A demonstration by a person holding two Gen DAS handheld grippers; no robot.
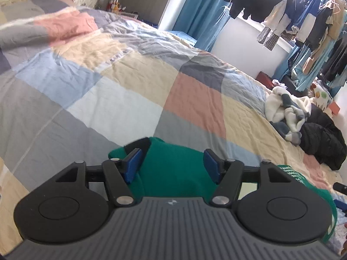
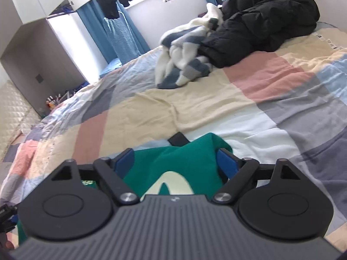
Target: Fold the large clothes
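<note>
Lying on the near edge of the patchwork bedspread, the green garment sits beneath both grippers. The left gripper has its blue fingers spread wide, with the cloth between them but not pinched. The right gripper is spread wide too, over the green cloth. A black jacket and a white fleece lie at the far right

One green garment, one black jacket, one fleece.
</note>
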